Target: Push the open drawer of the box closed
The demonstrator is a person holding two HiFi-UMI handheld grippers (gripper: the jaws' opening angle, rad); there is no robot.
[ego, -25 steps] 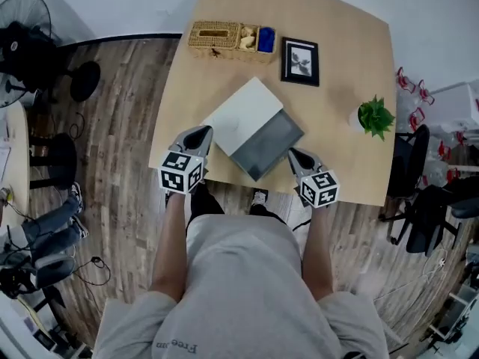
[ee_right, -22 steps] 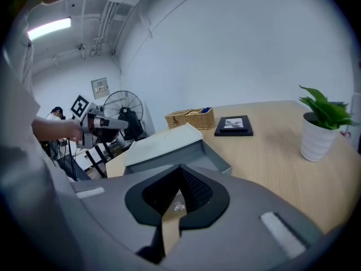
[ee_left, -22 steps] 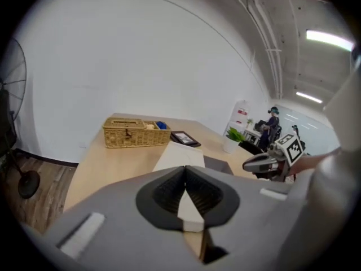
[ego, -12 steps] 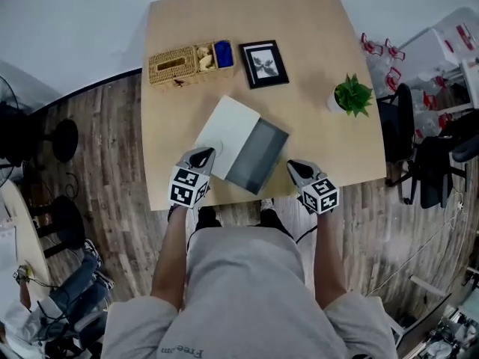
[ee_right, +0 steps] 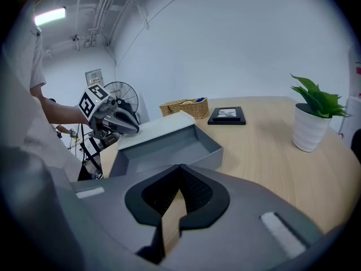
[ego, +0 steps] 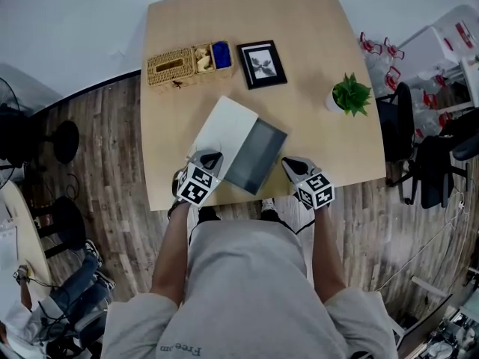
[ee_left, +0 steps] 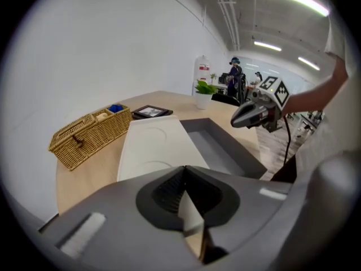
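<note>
A flat white rectangular box (ego: 223, 132) lies at an angle on the light wooden table (ego: 314, 36), near the table's front edge. Its grey open-topped drawer (ego: 256, 157) is pulled out of the box's right-hand end and stands open, with the interior empty. The left gripper (ego: 211, 158) is positioned at the near left corner of the box, its tip over the edge of the white lid; contact cannot be confirmed. In the left gripper view its jaws are together, with only a thin slit between them and nothing held. The right gripper (ego: 289, 163) is positioned just beside the drawer's outer right corner, apart from it. In the right gripper view its jaws are likewise together and hold nothing. The drawer lies between the two grippers. At the far side of the table stand a woven wicker basket (ego: 174, 66), a black-framed picture (ego: 261, 63) lying flat beside it, and a small green plant in a white pot (ego: 349, 96) toward the right edge.
</note>
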